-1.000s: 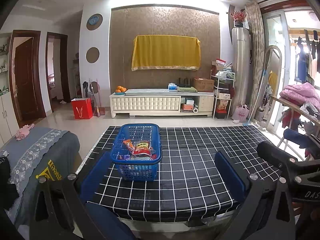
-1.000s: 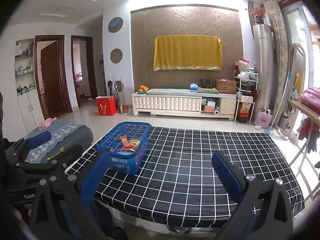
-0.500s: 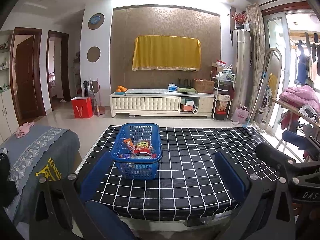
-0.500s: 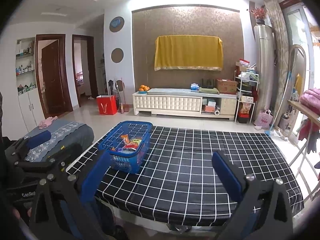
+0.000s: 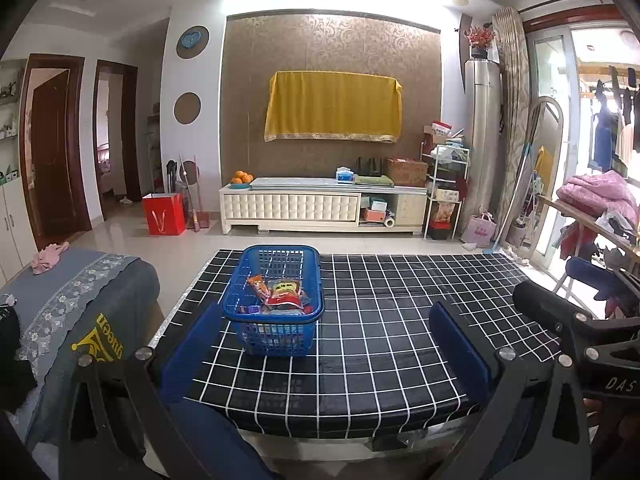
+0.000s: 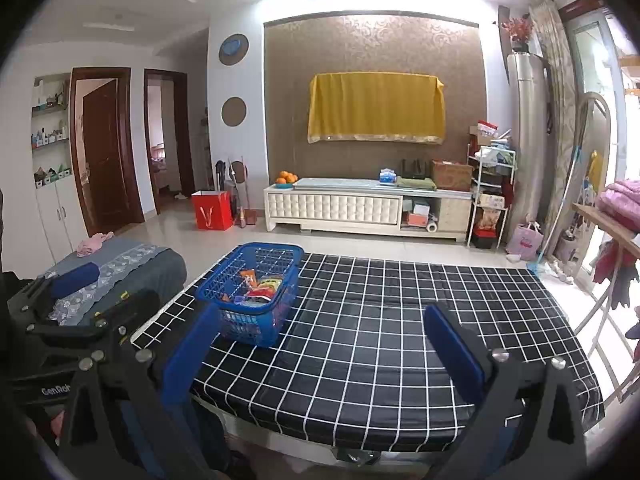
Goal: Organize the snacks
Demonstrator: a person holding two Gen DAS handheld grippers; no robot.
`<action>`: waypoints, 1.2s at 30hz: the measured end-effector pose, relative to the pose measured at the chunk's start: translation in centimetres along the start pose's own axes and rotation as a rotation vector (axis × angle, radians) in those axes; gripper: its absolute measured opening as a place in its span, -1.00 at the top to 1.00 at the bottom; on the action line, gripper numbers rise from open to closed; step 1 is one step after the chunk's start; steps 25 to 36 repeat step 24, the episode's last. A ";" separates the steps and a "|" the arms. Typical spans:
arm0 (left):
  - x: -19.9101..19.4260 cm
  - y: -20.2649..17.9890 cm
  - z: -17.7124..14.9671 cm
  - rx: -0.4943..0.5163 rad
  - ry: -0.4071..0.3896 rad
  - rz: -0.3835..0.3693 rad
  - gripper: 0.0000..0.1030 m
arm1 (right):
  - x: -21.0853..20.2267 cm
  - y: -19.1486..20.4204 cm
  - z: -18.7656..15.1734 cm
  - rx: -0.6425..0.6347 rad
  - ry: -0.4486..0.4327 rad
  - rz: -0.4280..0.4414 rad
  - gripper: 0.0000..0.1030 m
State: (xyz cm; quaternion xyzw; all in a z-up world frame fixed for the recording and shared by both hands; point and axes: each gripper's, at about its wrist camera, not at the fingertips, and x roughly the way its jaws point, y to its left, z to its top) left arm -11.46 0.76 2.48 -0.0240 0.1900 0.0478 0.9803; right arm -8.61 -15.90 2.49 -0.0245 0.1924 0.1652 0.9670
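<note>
— Left tool (image 5: 320,344) in its own view?
— Jaws spread wide, nothing between them, hanging off the counter's (image 5: 400,360) near edge. The blue basket (image 5: 276,320) of snack packets (image 5: 282,292) stands near the counter's left edge, drawn slightly nearer than a second ago. The right tool's black body shows at the far right.
— And the right view?
— Right tool (image 6: 320,344) equally spread and empty. The basket (image 6: 248,308) sits by the near-left corner, somewhat closer than before; the left tool (image 6: 72,280) shows at far left.

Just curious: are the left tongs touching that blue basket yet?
Apart. In the right wrist view, the left tongs sit off the table's edge, with tablecloth showing between them and the blue basket.
</note>
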 end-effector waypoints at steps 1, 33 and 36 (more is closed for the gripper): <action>0.1 0.1 0.0 -0.002 0.001 -0.001 -1.00 | 0.0 0.1 0.0 -0.001 0.000 -0.001 -1.00; 0.1 0.1 -0.1 -0.006 0.005 -0.007 -1.00 | -0.3 0.3 0.1 0.000 0.001 -0.012 -1.00; 0.1 0.1 -0.1 -0.006 0.005 -0.007 -1.00 | -0.3 0.3 0.1 0.000 0.001 -0.012 -1.00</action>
